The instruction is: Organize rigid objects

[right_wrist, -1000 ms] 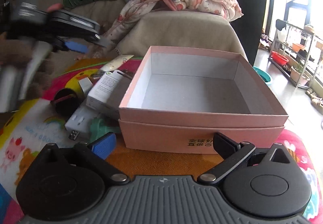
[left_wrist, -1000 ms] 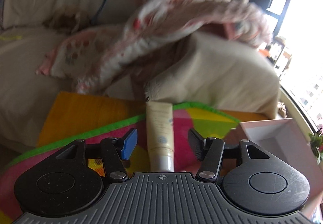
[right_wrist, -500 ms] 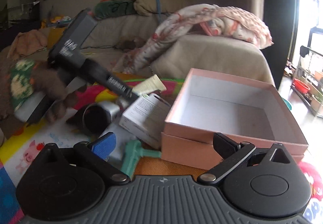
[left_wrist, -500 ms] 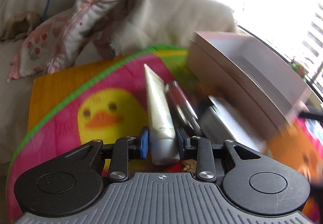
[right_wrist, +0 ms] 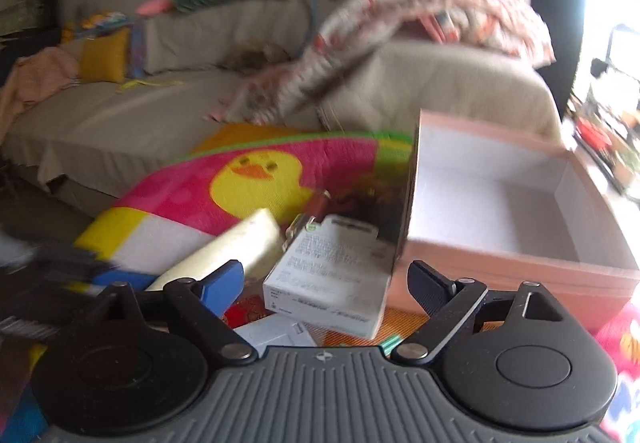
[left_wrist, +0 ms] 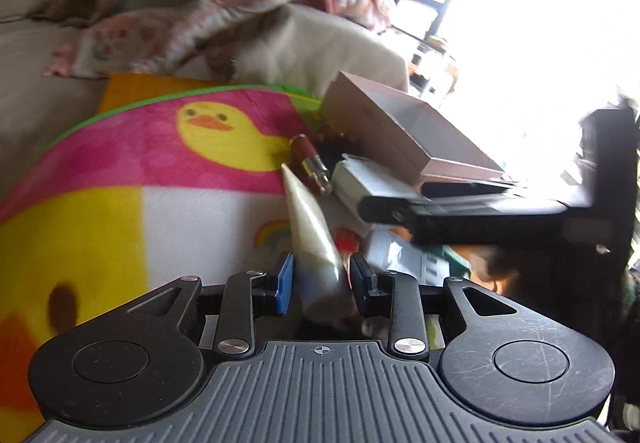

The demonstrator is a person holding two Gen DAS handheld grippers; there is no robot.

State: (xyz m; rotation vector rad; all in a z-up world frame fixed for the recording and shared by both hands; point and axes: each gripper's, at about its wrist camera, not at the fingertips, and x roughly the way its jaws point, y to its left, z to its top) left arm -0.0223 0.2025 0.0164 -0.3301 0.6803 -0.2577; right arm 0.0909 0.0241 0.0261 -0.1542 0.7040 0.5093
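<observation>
Left gripper (left_wrist: 322, 277), bottom centre of frame: pinching cream plastic tube (left_wrist: 310, 227), tip toward red cylindrical bottle (left_wrist: 310, 159). Right gripper (right_wrist: 326, 283): spread wide, low centre, before white printed carton (right_wrist: 332, 275). Open pink cardboard box (right_wrist: 520, 271): right of frame.

Your left gripper's fingers (left_wrist: 285, 283) hide the cream tube's (left_wrist: 310, 227) cap end. At three o'clock, the right gripper (left_wrist: 500, 215) smears into blur; the small white carton's (right_wrist: 332, 275) print stays unreadable.
</observation>
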